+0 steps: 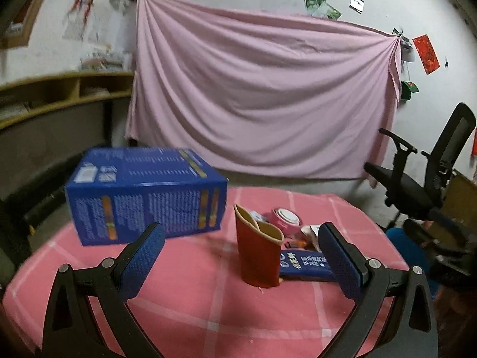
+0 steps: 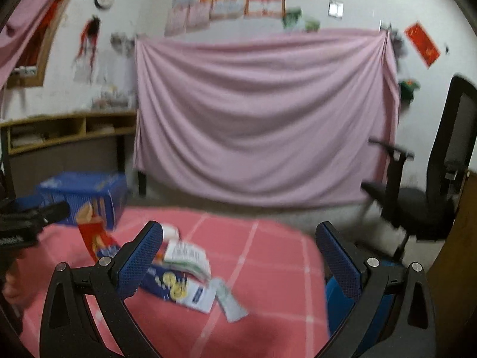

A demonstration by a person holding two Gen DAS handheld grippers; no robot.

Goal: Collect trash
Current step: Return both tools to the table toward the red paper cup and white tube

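Observation:
A squashed red paper cup [image 1: 260, 256] stands on the pink checked tablecloth [image 1: 193, 307], between the fingers of my open, empty left gripper [image 1: 241, 262]. Behind it lie a flat blue packet [image 1: 307, 267], a pink tub [image 1: 284, 219] and scraps. A big blue carton [image 1: 143, 194] sits at the left. In the right wrist view my right gripper [image 2: 238, 264] is open and empty above the cloth [image 2: 268, 268]. Near its left finger lie a blue wrapper [image 2: 170, 285], white papers [image 2: 190, 258] and the red cup [image 2: 95, 238]. The carton [image 2: 86, 200] and the left gripper's body [image 2: 26, 223] are at far left.
A pink sheet [image 1: 262, 95] hangs on the back wall. A black office chair [image 1: 426, 179] stands to the right of the table, with a blue bin [image 2: 342, 298] below the table's right edge. A wooden shelf [image 1: 59, 92] runs along the left wall.

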